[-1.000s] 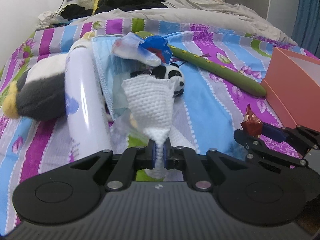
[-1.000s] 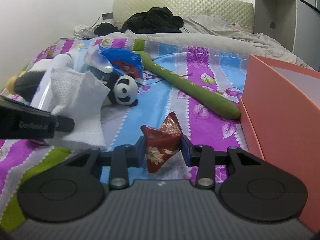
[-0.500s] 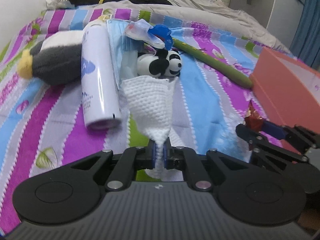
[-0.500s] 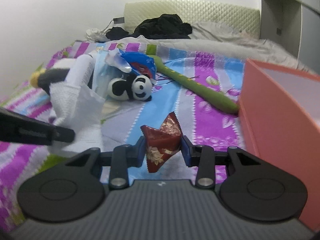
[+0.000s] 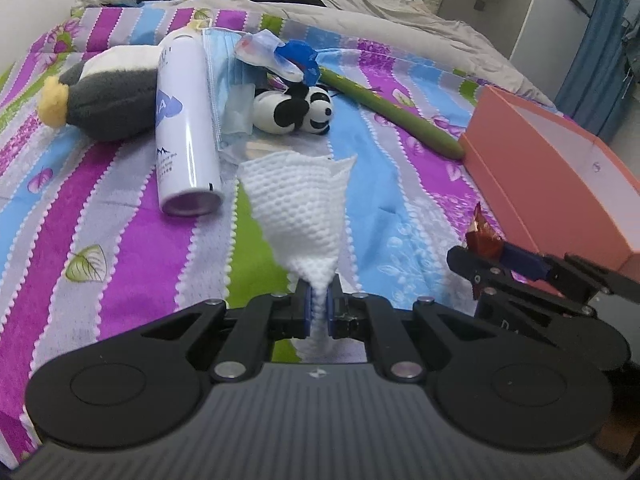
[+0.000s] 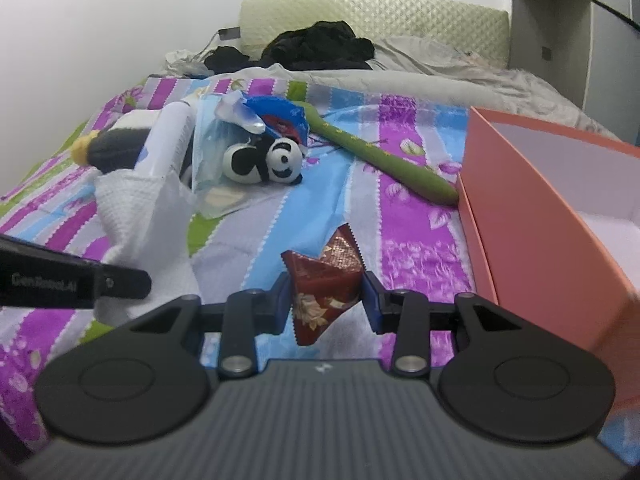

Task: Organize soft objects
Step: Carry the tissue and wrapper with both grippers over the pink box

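Bed farther below; cloth [image 5: 298, 208] between left claw [image 5: 317, 312] fingers.

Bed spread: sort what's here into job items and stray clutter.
Job items: white waffle-weave cloth in left tongs; red patterned foil packet in right tongs; open salmon-pink cardboard box; black-and-white panda plush; grey penguin plush.

Clutter: white spray can; blue face mask; black clothes heap.

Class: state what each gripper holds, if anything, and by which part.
Left gripper: white textured cloth, pinched at its bunched lower end. Right gripper: red patterned wrapper, jaws closed on its two sides around the middle.
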The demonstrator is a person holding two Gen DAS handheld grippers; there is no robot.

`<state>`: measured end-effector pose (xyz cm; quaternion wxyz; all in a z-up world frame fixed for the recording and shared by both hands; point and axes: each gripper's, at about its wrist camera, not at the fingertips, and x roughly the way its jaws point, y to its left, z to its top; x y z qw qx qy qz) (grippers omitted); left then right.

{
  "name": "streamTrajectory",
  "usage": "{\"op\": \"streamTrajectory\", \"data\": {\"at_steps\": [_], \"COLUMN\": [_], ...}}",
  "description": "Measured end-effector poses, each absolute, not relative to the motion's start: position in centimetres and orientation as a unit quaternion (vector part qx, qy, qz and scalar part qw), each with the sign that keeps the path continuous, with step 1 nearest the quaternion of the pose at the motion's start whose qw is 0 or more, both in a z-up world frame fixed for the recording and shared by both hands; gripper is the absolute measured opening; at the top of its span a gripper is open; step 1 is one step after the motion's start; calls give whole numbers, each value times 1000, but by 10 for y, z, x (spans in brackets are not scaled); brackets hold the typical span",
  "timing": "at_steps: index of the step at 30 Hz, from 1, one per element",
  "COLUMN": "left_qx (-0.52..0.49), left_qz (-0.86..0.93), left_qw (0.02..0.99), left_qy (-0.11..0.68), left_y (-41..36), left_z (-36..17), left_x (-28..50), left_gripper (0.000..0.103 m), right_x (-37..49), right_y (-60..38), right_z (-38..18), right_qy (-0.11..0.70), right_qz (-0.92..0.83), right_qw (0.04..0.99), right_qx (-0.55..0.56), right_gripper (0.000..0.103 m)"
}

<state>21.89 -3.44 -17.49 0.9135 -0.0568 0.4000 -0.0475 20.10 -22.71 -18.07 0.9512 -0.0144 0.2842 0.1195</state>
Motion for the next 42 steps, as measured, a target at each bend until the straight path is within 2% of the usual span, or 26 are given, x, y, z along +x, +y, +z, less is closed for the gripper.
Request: {"op": "streamTrajectory", "data": {"at_steps": [19,36,42], "left_qx": [-96,-110,-115], "left_qz": [-71,-115,-132], "left_qw": [911,924,925], "left_qy": [395,348,338], "left_y": [-32,-84,-118], "left_z": [-122,-20,4], "left_x": [197,218,234], "left_gripper": [7,7,7], "right_x": [174,197,213], "right_y": [-239,-286,-318], "right_z": [-132,-17,12], "right_qy": [308,250,258], "right_qz": [117,104,70], "right_qw": [944,962,963], "right_qx": [18,39,33], "right_gripper": [40,40,40]}}
